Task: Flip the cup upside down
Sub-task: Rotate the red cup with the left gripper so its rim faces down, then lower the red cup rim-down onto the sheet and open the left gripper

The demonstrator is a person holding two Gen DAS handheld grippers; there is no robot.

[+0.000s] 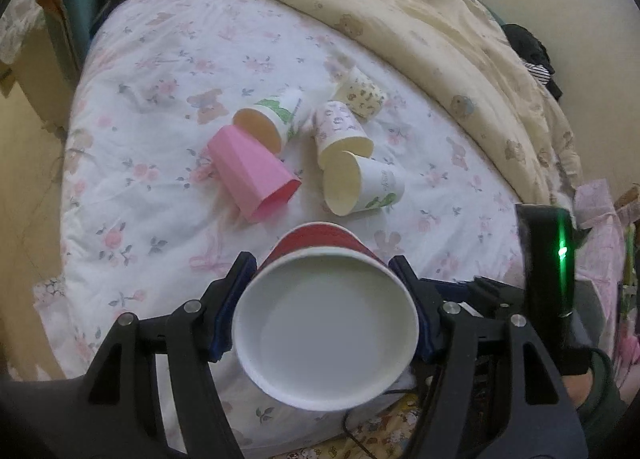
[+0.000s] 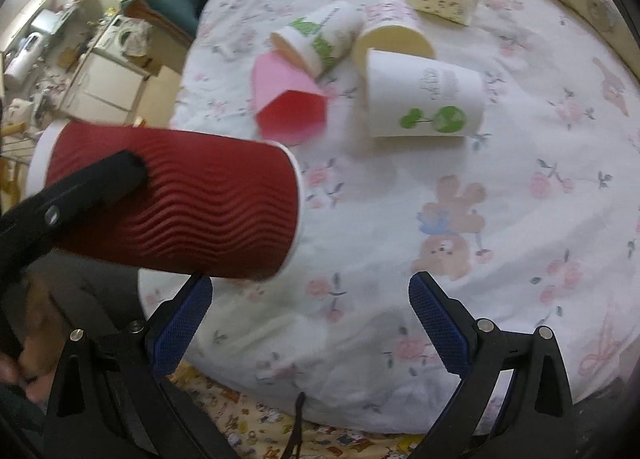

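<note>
Left gripper (image 1: 325,299) jaws clamped on red cup (image 1: 326,335), tipped sideways; right gripper (image 2: 310,323) jaws parted, holding nothing, beside it.

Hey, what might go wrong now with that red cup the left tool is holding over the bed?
The red cup is pinched only by its sides in the left tool, so it may crush or slip while turning. The bedsheet looks soft and wrinkled, so the cup may tip once set down. The pink cup lies nearby and might get bumped.
</note>
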